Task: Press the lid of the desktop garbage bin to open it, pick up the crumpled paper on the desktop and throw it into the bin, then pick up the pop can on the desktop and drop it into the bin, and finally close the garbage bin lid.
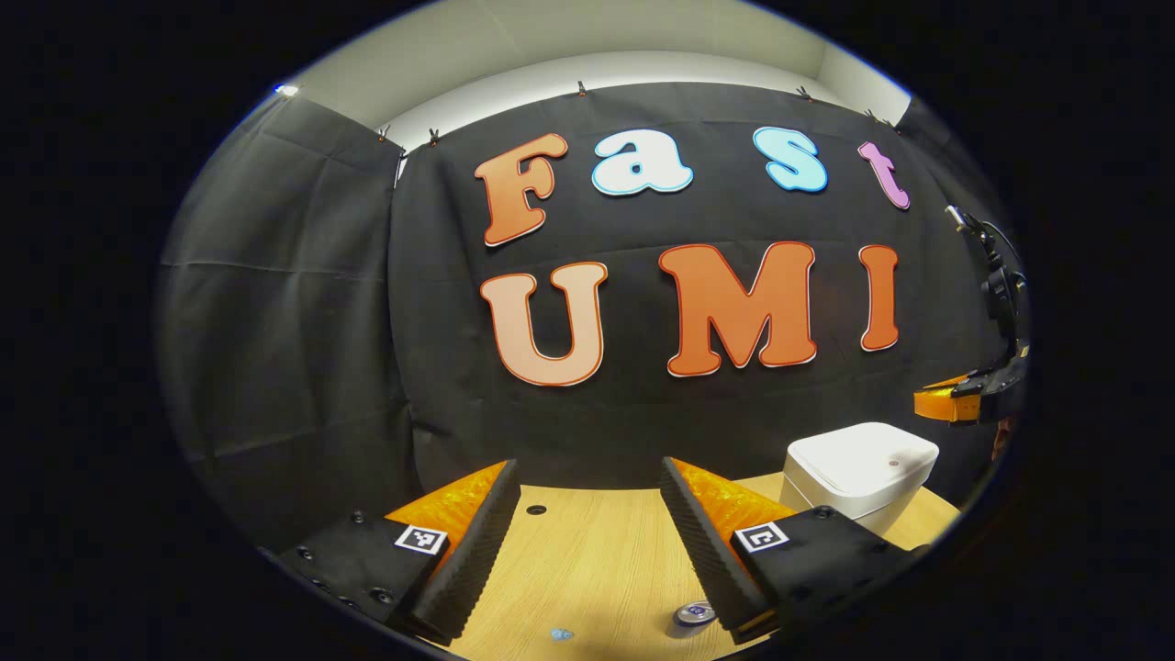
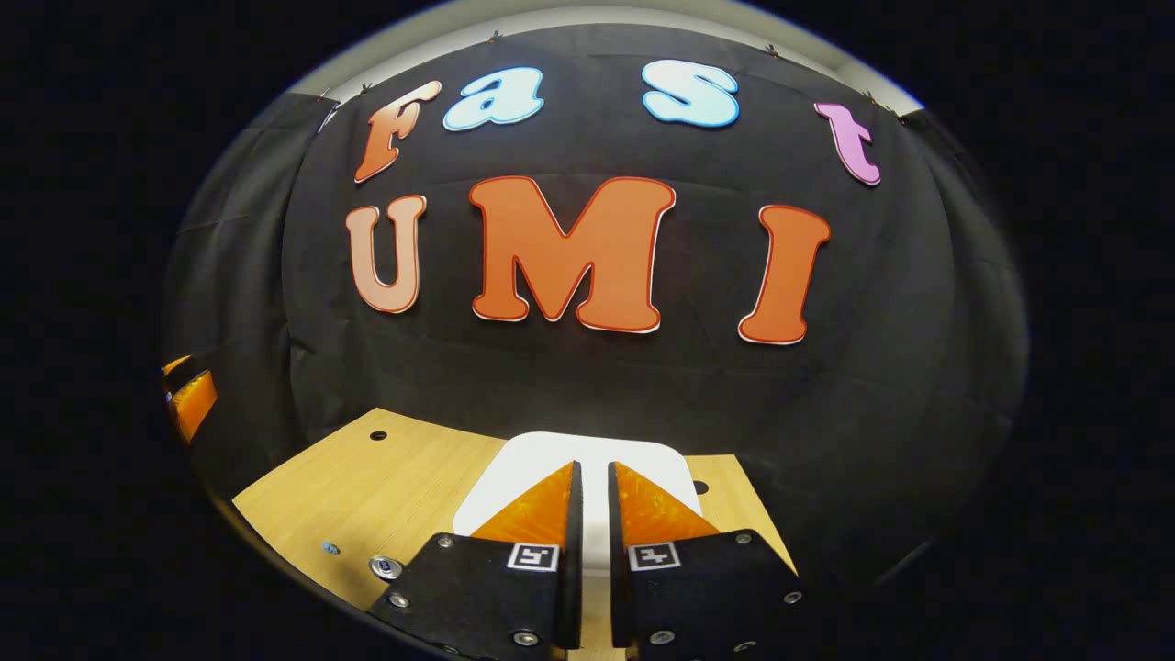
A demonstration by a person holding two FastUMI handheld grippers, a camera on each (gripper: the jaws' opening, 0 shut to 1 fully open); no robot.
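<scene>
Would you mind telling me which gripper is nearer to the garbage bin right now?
Right. The right gripper hangs just over the garbage bin lid, jaws nearly closed. The left gripper sits off to the bin's side above the desk, jaws wide apart.

bin (image 1: 861, 468): smooth white plastic, satin | desktop (image 1: 587, 560): pale wood grain, matt | pop can (image 1: 693, 617): shiny metal

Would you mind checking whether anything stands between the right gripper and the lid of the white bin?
Nothing visible does. The right gripper, fingers nearly together, hangs directly over the white plastic desktop bin; its closed lid shows bare around the fingertips.
</scene>
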